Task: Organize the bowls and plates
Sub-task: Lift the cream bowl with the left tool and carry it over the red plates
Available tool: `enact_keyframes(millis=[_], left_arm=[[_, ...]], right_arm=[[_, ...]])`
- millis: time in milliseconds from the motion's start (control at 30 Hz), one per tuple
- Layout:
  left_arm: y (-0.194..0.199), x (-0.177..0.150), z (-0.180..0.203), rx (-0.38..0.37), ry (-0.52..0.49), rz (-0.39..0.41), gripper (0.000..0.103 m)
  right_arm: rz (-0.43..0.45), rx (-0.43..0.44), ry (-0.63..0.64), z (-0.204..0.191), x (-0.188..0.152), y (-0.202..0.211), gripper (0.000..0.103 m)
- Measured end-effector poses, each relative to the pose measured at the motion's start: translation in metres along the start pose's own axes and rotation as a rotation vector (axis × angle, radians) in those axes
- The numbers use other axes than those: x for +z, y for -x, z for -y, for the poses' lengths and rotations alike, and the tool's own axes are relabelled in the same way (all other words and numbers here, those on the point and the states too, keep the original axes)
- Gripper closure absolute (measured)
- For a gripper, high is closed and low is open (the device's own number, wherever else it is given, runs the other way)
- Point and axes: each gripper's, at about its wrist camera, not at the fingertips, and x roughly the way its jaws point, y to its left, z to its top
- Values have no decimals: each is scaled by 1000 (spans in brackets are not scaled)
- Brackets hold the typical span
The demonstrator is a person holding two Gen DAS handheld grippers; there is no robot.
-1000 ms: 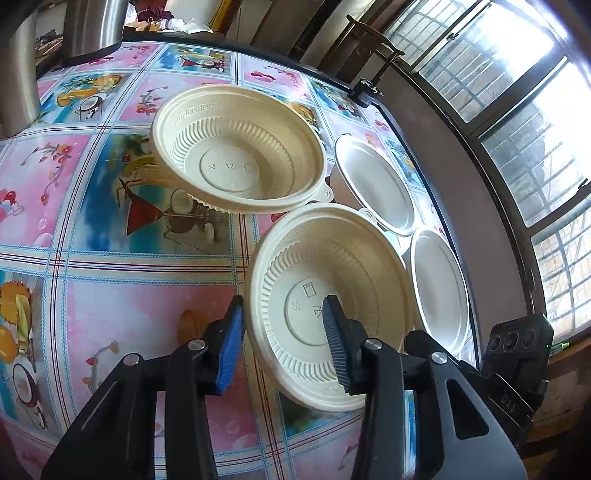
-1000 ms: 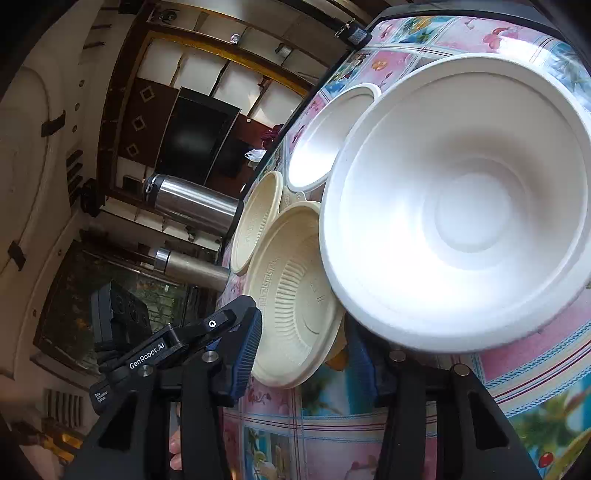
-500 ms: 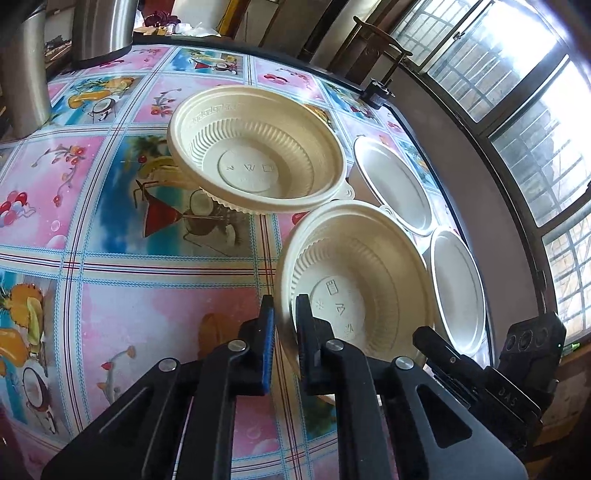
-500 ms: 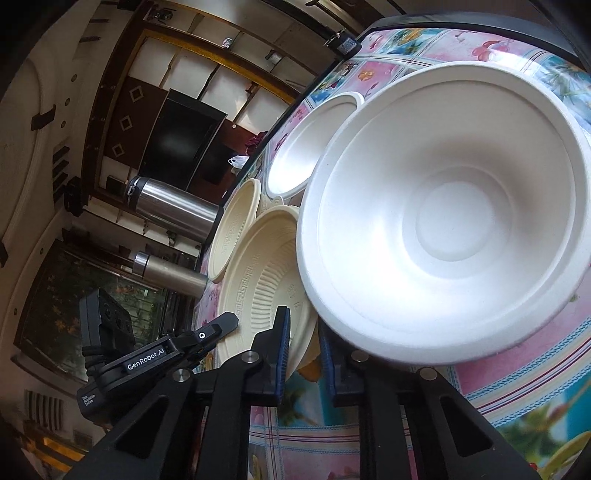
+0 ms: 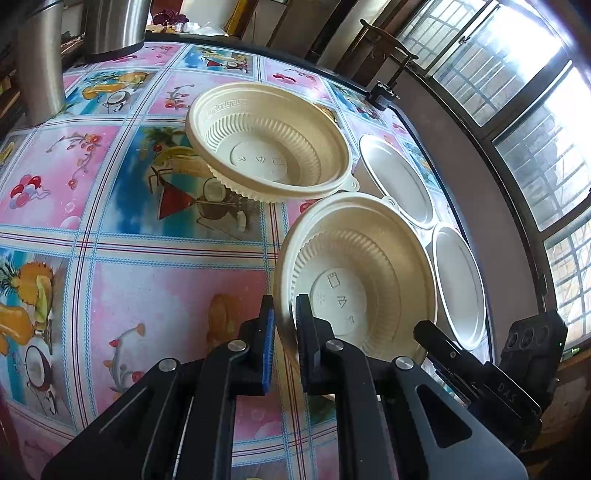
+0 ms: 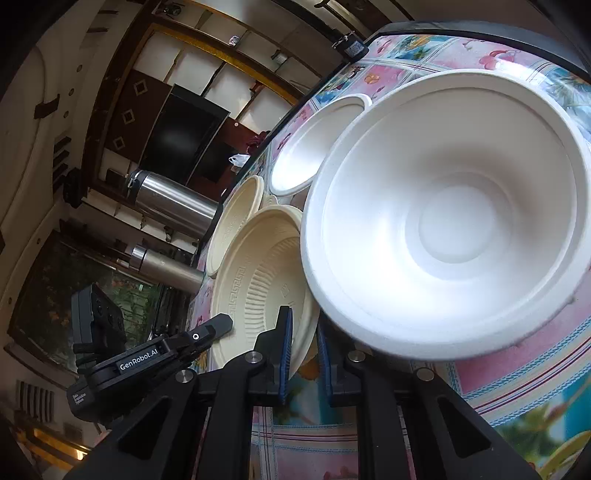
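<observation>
My left gripper (image 5: 284, 332) is shut on the near rim of a cream ribbed bowl (image 5: 369, 277), one pad inside and one outside. A second cream bowl (image 5: 266, 147) sits farther back on the tablecloth. Two white bowls lie to the right, one far (image 5: 399, 181) and one near (image 5: 461, 288). In the right wrist view the near white bowl (image 6: 454, 221) fills the frame. My right gripper (image 6: 304, 350) is closing, and that bowl's rim runs into the narrow gap at its right pad. Just left of this lies the held cream bowl (image 6: 258, 295).
Two steel flasks (image 5: 114, 22) (image 5: 37, 66) stand at the table's far left. A black clamp (image 5: 384, 92) sits on the far table edge, with windows beyond the right edge. The patterned tablecloth (image 5: 147, 295) lies bare to the left of the bowls.
Both grippers' jaws have gone from wide apart to nearly together. The left has closed on the near cream bowl's rim, the right at the white bowl's rim. Neither hand has shifted much.
</observation>
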Motion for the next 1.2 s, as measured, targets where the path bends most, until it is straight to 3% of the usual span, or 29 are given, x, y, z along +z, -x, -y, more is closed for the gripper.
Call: enact_keyframes(millis=[267, 733, 967, 1200], left_arm=[[23, -26, -27, 38, 44, 32, 94], [76, -88, -80, 100, 128, 101, 92], [98, -105, -82, 121, 97, 129, 92], [147, -116, -88, 136, 69, 230, 92]], right_arm=[[-25, 24, 20, -10, -11, -3, 91], [-117, 86, 140, -60, -59, -29, 93], [-126, 117, 146, -68, -80, -28, 93], [-120, 163, 159, -86, -97, -15, 93]])
